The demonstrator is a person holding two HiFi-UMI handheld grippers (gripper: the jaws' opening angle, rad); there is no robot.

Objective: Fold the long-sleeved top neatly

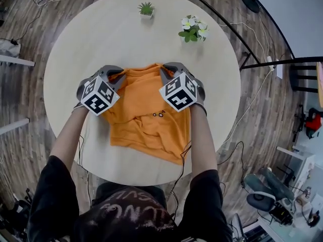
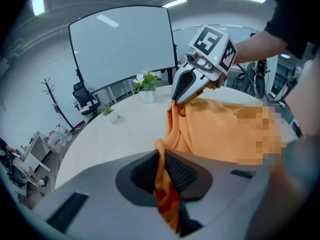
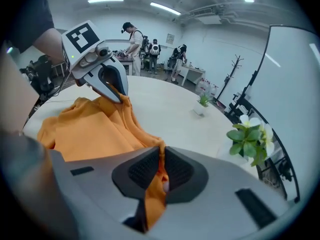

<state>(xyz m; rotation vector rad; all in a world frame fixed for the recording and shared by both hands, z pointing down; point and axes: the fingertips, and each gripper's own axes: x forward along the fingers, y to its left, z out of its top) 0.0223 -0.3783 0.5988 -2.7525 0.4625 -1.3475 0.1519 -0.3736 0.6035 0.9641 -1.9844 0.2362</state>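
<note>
An orange long-sleeved top (image 1: 146,117) lies partly folded on the round pale table (image 1: 101,39). My left gripper (image 1: 117,76) is shut on the far left corner of the top (image 2: 210,134), with orange cloth pinched between its ribbed pads (image 2: 177,171). My right gripper (image 1: 166,70) is shut on the far right corner of the top (image 3: 95,129), the fabric clamped between its pads (image 3: 145,169). In each gripper view the other gripper shows across the cloth, left gripper (image 3: 117,95) and right gripper (image 2: 179,100), both biting the far edge.
A small green plant (image 1: 146,8) and a pot of white flowers (image 1: 193,29) stand at the table's far side. Cables run over the wooden floor (image 1: 262,84). Several people (image 3: 135,39) stand at benches far across the room. A large screen (image 2: 120,44) stands beyond the table.
</note>
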